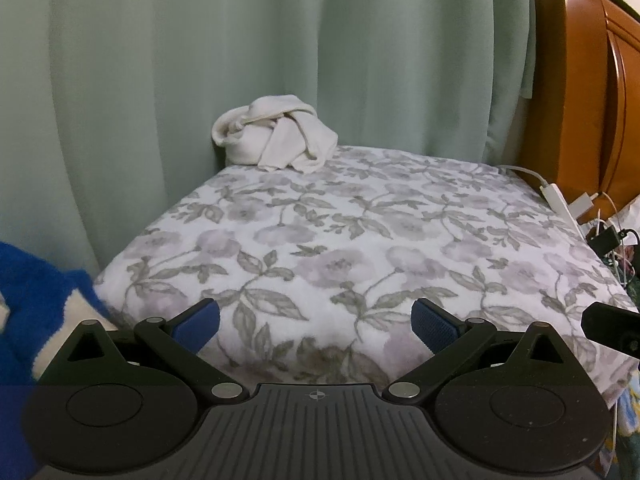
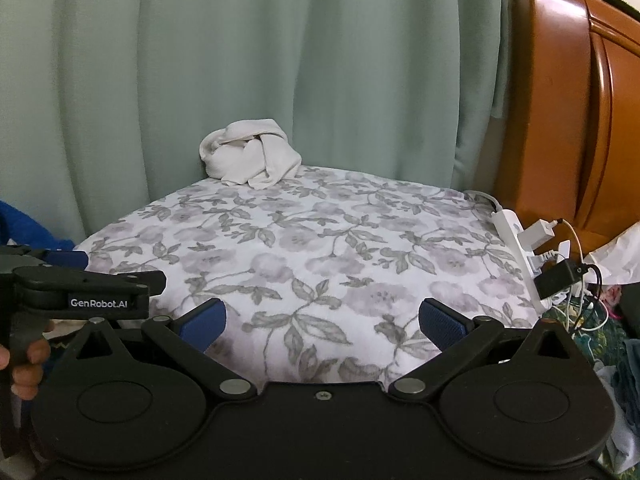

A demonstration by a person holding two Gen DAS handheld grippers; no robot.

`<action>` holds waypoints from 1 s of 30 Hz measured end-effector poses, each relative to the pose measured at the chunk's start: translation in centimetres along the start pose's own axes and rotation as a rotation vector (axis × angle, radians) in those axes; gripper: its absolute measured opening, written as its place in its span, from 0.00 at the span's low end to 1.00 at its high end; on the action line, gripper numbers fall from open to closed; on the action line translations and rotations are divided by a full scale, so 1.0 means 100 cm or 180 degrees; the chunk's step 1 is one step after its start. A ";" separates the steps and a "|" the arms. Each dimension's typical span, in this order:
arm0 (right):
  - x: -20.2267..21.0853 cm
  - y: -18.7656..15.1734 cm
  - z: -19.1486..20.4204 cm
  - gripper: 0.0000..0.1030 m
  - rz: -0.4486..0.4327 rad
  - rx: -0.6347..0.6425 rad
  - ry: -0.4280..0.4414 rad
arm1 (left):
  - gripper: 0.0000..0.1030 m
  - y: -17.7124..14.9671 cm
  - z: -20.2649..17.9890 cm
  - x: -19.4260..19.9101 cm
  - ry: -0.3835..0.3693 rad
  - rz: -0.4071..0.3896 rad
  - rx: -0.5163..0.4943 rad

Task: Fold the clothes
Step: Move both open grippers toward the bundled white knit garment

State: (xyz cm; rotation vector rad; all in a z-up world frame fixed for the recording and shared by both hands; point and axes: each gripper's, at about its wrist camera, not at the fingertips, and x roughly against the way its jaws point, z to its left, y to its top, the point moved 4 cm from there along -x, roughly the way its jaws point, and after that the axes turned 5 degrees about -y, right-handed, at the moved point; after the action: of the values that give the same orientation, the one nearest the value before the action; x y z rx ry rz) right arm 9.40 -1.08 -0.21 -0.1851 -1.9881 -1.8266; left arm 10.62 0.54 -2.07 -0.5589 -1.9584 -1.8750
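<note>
Crumpled white garment (image 1: 275,137) at bed's (image 1: 360,240) far edge, both hand-held grippers (image 1: 316,322) (image 2: 322,322) released, apart.

Black left tool (image 1: 316,322) with blue ribbed pads, silver pivot screws, round side discs, ridged base (crosshair mark), "GenRobot.AI" label, matching right tool (image 2: 322,322), fuzzy blue sleeve (image 1: 28,288)

Left gripper (image 1: 316,322) and right gripper (image 2: 322,322) level, jaws spread wide, empty.

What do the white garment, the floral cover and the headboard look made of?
Garment: soft matte knit, probably cotton, with limp rounded folds. Cover: fuzzy fleece-like fabric with a blurred print. Headboard: glossy varnished wood or veneer with bright highlights.
</note>
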 end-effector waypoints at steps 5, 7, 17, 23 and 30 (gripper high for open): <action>-0.013 0.006 -0.002 0.99 0.0029 -0.0015 -0.0020 | 1.00 0.008 0.002 -0.011 0.0018 0.0000 0.0021; -0.018 0.009 -0.002 0.99 0.0035 -0.0012 -0.0022 | 1.00 0.011 0.002 -0.016 0.0028 0.0003 0.0029; -0.050 0.019 -0.007 0.99 0.0087 -0.0008 -0.0051 | 1.00 0.023 0.007 -0.041 0.0071 0.0039 0.0088; -0.068 0.022 -0.009 0.99 0.0118 -0.0017 -0.0071 | 1.00 0.029 0.011 -0.057 0.0098 0.0054 0.0131; -0.088 0.026 -0.012 0.99 0.0153 -0.0015 -0.0091 | 1.00 0.036 0.014 -0.075 0.0098 0.0079 0.0132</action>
State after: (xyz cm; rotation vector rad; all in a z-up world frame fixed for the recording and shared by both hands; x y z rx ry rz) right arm 18.52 -0.23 -1.23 -0.2596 -1.9815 -1.8085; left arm 18.92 1.89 -3.05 -0.5366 -1.9570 -1.8132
